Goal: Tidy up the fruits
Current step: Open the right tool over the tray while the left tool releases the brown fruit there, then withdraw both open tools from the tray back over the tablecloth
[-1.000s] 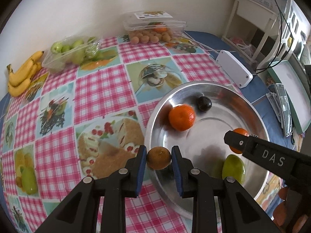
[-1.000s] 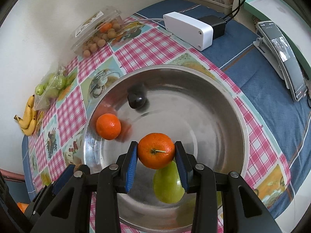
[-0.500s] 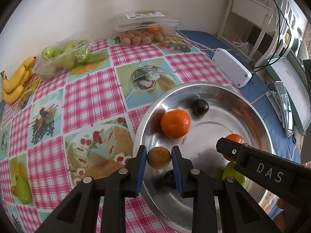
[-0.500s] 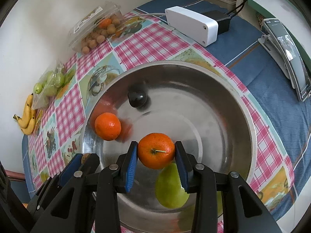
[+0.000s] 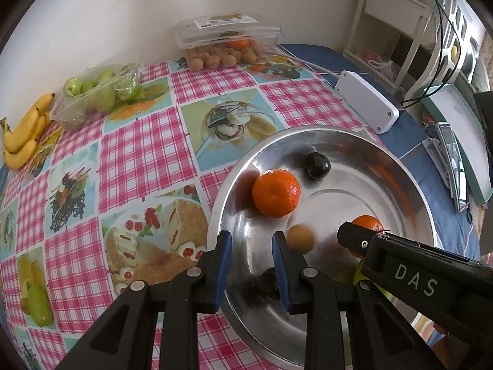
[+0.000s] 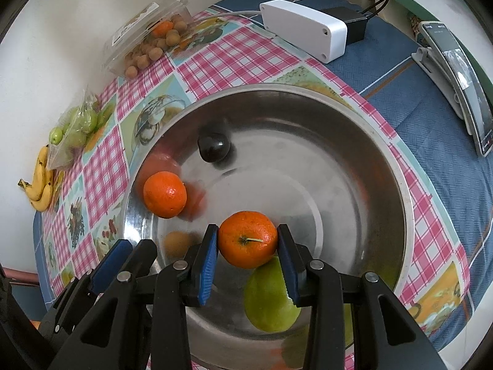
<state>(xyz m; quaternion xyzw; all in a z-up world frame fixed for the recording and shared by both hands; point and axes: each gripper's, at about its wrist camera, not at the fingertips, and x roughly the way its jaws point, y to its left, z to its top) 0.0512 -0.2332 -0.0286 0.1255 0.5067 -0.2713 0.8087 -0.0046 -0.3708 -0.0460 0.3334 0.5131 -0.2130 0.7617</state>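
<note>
Checked tablecloth [image 5: 148,154] under steel bowl [image 6: 397,191]. Left gripper [image 5: 251,263] jaws opening, empty; small brown fruit [image 5: 300,239] blurred just beyond them, probably rolling. Right gripper [image 6: 246,260] pinches mandarin [image 6: 248,239] directly above green fruit [image 6: 269,299]. Risk: released here, it strikes that and rolls.

The small brown fruit [image 5: 300,238] in the metal bowl [image 5: 409,185] is smeared by motion blur, so its kind cannot be told. From the left wrist, the right hand-held gripper [image 5: 351,234] hides most of the tangerine [image 5: 368,220] and nearly all of the green fruit [image 6: 271,296]. A dark round thing [image 5: 267,280] sits half behind a fingertip [image 5: 279,256]. The bowl's near rim runs behind the grippers. The label on the clear box [image 5: 228,38] is too small to read.
</note>
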